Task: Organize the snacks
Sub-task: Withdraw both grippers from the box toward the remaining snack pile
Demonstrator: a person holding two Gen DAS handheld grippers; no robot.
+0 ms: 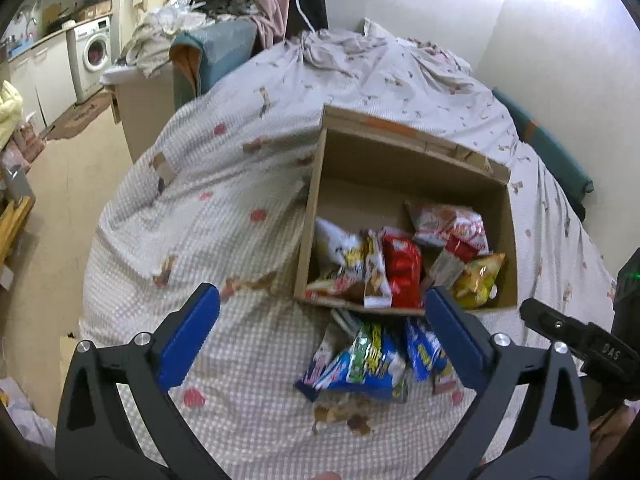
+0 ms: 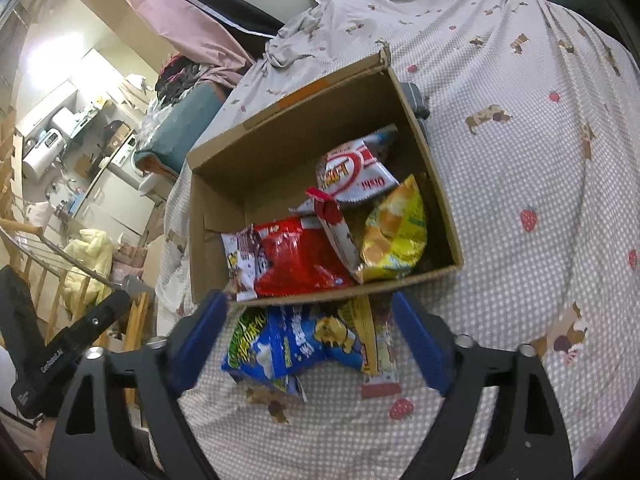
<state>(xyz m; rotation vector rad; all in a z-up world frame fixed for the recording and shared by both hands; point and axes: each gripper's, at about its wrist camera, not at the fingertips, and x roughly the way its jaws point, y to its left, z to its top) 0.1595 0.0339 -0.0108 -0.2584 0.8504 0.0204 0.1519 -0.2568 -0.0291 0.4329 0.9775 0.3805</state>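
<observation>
An open cardboard box [image 1: 400, 152] [image 2: 280, 136] sits on the bed and holds several snack packets: a red one [image 1: 402, 266] [image 2: 296, 260], a yellow one [image 1: 478, 278] [image 2: 396, 232] and a white and red one [image 1: 448, 224] [image 2: 356, 172]. A blue snack bag [image 1: 360, 364] [image 2: 288, 344] lies on the bedspread in front of the box with other packets beside it. My left gripper [image 1: 320, 328] is open above the blue bag. My right gripper [image 2: 310, 332] is open around the blue bag, just above it.
The bed has a checked bedspread [image 1: 224, 240] [image 2: 520, 160] with rumpled bedding at the far end. A washing machine [image 1: 94, 50] and counters stand at the far left. A wooden rail [image 2: 24, 228] is at the left. The other gripper's body [image 1: 580, 344] [image 2: 60, 352] shows at each view's edge.
</observation>
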